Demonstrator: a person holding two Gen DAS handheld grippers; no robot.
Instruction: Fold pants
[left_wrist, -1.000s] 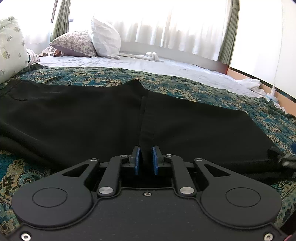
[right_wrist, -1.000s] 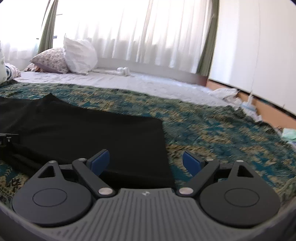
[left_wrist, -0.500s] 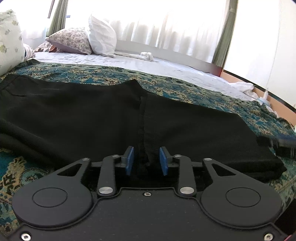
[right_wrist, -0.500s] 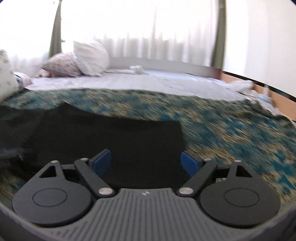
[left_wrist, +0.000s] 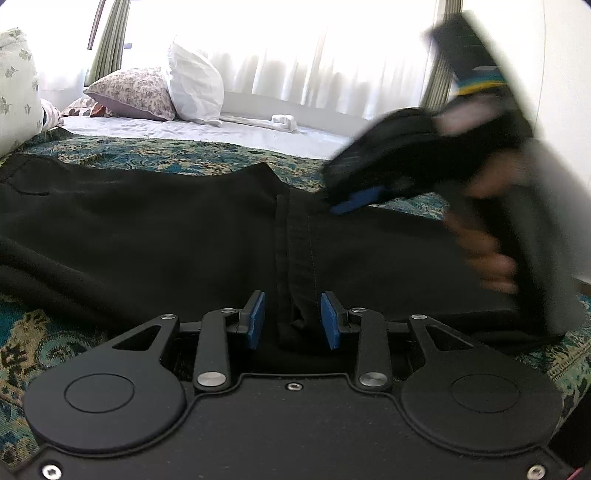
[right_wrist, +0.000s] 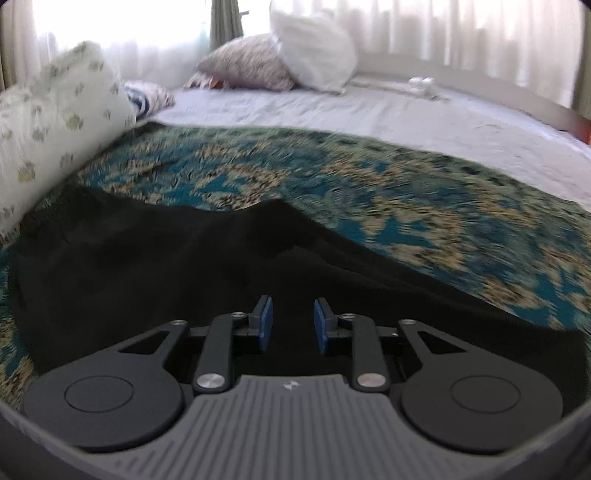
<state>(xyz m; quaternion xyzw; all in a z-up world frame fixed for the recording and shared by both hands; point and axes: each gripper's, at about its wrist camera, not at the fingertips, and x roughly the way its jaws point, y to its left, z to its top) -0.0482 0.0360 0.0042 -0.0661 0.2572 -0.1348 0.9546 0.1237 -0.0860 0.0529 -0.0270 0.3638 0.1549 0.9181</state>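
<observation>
Both wrist cams low, close over pants, facing window; left cam catches right gripper.

Daylight through the curtains blows out to white glare (backlit). The pants are dark; motion blur smears the bedspread; fisheye bends edges.

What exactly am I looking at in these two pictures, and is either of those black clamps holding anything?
There is no robot here: a person holds a two-finger gripper in each hand, each with a fisheye camera looking along its fingers. One picture comes from the left gripper, the other from the right gripper. Black pants lie on a patterned bedspread, with pillows behind. The left jaws have just been opening; a pants seam lies between them, unpinched. The right jaws have just been closing above the pants, visibly gripping nothing. The blur is the person's hand.
</observation>
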